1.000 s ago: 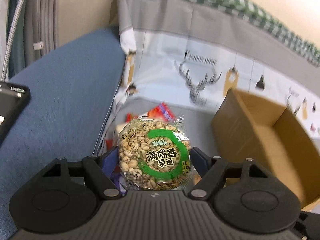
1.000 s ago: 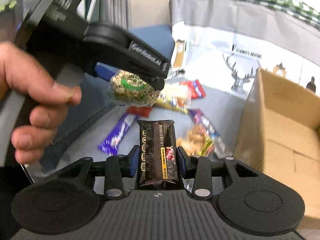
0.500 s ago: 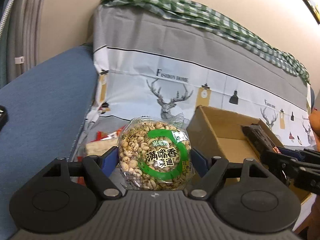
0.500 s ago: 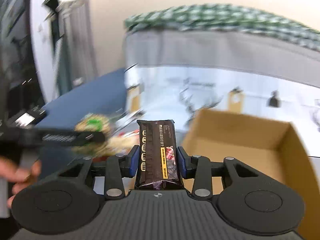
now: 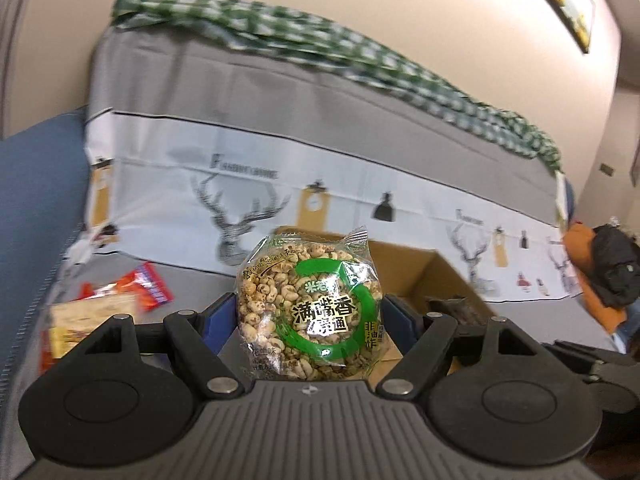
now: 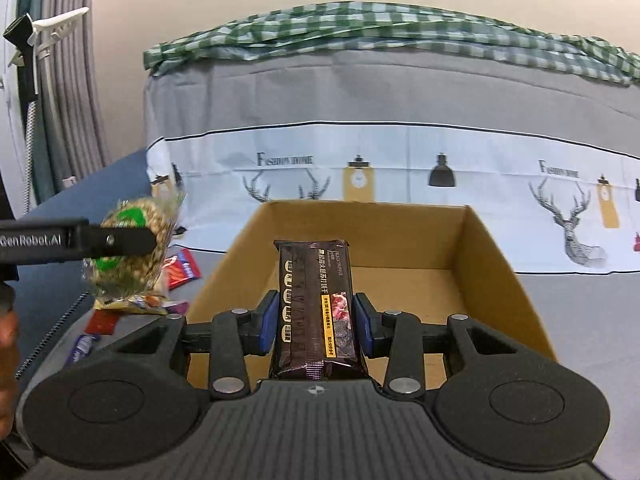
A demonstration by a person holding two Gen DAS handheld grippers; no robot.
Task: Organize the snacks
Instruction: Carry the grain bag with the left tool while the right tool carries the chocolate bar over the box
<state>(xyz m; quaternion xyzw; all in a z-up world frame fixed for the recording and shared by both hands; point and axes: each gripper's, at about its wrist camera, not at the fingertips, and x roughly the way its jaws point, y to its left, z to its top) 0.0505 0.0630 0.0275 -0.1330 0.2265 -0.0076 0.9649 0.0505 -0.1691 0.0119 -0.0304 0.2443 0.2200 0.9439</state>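
Note:
My left gripper (image 5: 310, 312) is shut on a round puffed-grain snack pack (image 5: 310, 304) with a green ring label, held up in front of the open cardboard box (image 5: 436, 272). In the right wrist view that same pack (image 6: 128, 248) hangs left of the box, gripped by the left gripper's black finger (image 6: 112, 238). My right gripper (image 6: 316, 320) is shut on a dark brown snack bar (image 6: 316, 304), held over the near edge of the cardboard box (image 6: 496, 256), whose floor looks bare. In the left wrist view the bar's dark tip (image 5: 452, 306) shows over the box.
Loose snacks lie on the grey sofa seat left of the box: a red wrapper (image 6: 182, 268), a purple bar (image 6: 82, 346), a yellow pack (image 5: 80, 320). A deer-print cover (image 6: 400, 168) and green checked cloth (image 6: 360, 36) drape the backrest. Orange and black items (image 5: 604, 276) lie at far right.
Both grippers swung right and up from the snack pile toward the box, each keeping its snack. The right gripper now hangs over the box; the left has come up beside it.

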